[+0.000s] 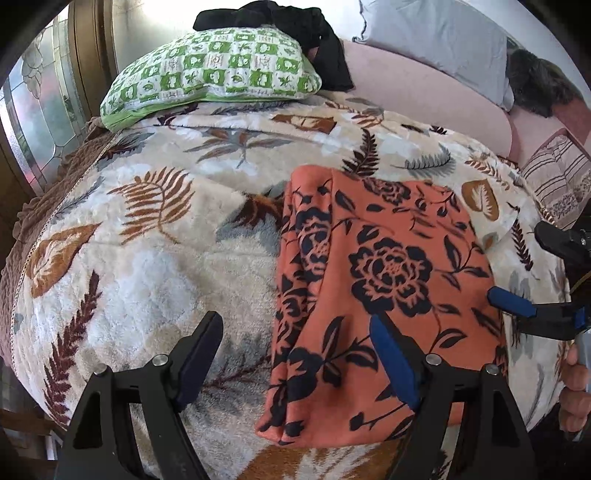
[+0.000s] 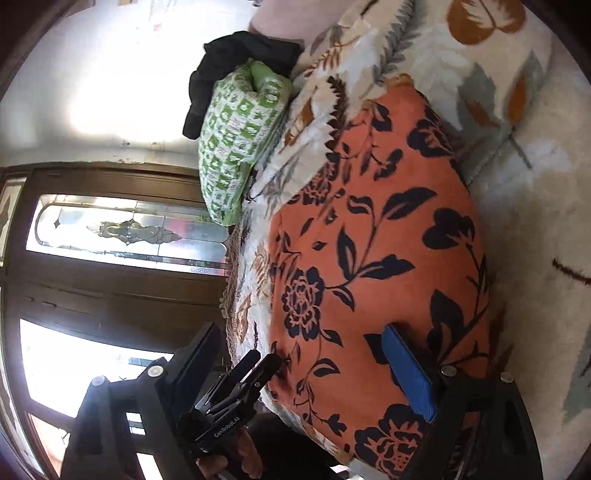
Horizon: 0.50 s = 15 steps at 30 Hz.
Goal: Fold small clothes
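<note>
An orange garment with a dark blue flower print (image 1: 373,280) lies folded into a rough rectangle on the leaf-patterned blanket (image 1: 147,258). My left gripper (image 1: 295,354) is open above the garment's near left corner, one finger over the blanket, the other over the cloth. My right gripper shows in the left wrist view at the garment's right edge (image 1: 517,306). In the right wrist view the right gripper (image 2: 306,362) is open and empty, its blue pad (image 2: 406,373) over the garment (image 2: 369,258).
A green checked pillow (image 1: 214,74) with a black garment (image 1: 306,33) on it lies at the bed's far side. A grey pillow (image 1: 436,40) and pink sheet (image 1: 417,88) sit far right. A stained-glass door (image 2: 122,229) stands beside the bed.
</note>
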Each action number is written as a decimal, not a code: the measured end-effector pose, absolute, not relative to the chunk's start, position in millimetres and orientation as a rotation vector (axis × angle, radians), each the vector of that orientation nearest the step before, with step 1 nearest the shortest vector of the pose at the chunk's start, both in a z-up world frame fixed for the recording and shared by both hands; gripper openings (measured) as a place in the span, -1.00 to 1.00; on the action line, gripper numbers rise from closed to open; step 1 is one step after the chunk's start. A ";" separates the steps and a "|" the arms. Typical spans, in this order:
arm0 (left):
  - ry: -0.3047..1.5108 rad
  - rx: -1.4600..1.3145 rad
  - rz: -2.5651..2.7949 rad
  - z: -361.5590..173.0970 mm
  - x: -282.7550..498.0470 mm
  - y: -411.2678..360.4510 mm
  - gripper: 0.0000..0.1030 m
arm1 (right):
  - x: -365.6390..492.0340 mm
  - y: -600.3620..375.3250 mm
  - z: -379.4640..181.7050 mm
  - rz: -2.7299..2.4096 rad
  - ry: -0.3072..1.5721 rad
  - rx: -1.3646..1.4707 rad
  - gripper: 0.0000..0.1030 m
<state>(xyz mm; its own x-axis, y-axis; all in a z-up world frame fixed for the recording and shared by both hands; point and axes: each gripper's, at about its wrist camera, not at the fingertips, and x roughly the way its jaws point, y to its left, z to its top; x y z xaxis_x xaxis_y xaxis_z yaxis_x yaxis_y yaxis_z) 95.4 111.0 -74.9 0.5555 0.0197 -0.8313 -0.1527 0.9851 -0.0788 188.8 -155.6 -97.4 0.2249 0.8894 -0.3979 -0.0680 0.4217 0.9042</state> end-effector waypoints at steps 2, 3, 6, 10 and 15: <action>1.001 -0.080 0.125 -85.3 107.3 103.6 0.60 | 195.9 -152.2 -101.5 0.798 1.153 0.901 0.76; 1.045 -0.046 0.147 -98.6 115.1 101.3 0.60 | 200.4 -150.8 -111.0 0.770 1.186 0.889 0.76; 1.044 -0.097 0.155 -115.9 116.1 109.1 0.78 | 200.7 -157.8 -121.0 0.767 1.187 0.945 0.75; 1.036 -0.088 0.163 -107.6 111.9 108.6 0.78 | 178.1 -190.9 -98.8 0.750 1.080 0.907 0.76; 0.947 -0.084 0.144 -81.7 114.6 98.8 0.77 | 142.3 -223.3 -138.6 0.652 1.181 0.932 0.76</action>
<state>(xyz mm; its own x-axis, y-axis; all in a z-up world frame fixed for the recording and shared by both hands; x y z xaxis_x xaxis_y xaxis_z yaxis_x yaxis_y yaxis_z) 114.6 98.8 -81.7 0.5756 0.0865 -0.8131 -0.1598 0.9871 -0.0081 142.3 -223.3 -138.6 0.2763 0.8341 -0.4774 0.0409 0.4861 0.8730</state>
